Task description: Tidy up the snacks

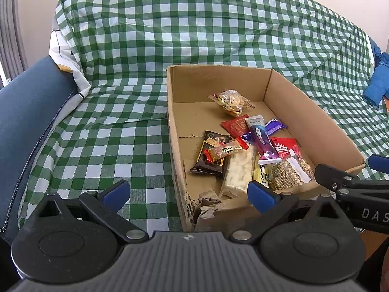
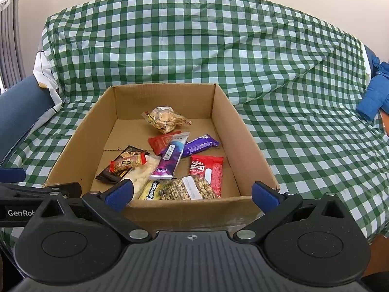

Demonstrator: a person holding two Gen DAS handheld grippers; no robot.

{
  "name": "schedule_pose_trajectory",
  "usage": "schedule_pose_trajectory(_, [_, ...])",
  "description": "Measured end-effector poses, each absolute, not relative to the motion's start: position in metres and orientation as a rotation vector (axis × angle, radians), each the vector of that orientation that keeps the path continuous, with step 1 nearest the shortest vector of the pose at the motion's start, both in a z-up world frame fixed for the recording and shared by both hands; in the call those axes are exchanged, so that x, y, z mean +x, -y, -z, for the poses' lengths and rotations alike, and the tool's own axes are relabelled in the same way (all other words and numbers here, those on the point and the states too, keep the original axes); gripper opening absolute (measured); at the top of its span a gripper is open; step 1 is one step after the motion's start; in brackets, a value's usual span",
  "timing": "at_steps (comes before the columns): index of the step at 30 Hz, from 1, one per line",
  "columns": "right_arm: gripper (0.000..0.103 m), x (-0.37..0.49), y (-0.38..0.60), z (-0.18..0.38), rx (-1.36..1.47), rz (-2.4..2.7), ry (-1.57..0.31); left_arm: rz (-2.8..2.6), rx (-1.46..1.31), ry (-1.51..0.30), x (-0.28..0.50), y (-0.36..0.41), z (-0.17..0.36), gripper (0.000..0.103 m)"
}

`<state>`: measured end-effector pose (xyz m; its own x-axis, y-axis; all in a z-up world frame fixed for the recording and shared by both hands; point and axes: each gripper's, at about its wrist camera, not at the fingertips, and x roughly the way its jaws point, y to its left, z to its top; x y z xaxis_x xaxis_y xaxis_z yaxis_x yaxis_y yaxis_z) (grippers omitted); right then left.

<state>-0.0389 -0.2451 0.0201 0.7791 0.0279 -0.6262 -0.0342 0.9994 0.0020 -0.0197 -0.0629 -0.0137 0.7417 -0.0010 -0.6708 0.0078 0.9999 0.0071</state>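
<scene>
An open cardboard box (image 1: pixel 291 102) (image 2: pixel 233 121) sits on a green-checked cloth and holds several snacks. A clear bag of round crackers (image 1: pixel 231 102) (image 2: pixel 164 118) lies toward the far wall. Nearer lie a purple-and-white tube pack (image 1: pixel 261 140) (image 2: pixel 171 155), a purple bar (image 2: pixel 200 144), a red packet (image 1: pixel 285 148) (image 2: pixel 209 170), a dark chocolate pack (image 1: pixel 212 155), a white candy pack (image 1: pixel 239 170) and a nut bar (image 1: pixel 291 171) (image 2: pixel 192 187). My left gripper (image 1: pixel 188 192) hovers open at the box's near left corner. My right gripper (image 2: pixel 193 193) is open over the near wall. Both hold nothing.
The green-checked cloth (image 1: pixel 121 126) (image 2: pixel 304 146) drapes over a sofa seat and back. A dark blue cushion (image 1: pixel 24 121) stands at the left. A blue garment (image 1: pixel 378 82) (image 2: pixel 374 95) lies at the right. The box's near left corner (image 1: pixel 201 204) is torn.
</scene>
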Motion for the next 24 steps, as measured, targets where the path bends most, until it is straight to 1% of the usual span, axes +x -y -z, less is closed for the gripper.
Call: schedule_pose_trajectory(24, [0.102,-0.0413,0.2421,-0.0212,0.004,-0.054,-0.651,0.006,0.008,-0.731,-0.0199,0.0611,0.0122,0.103])
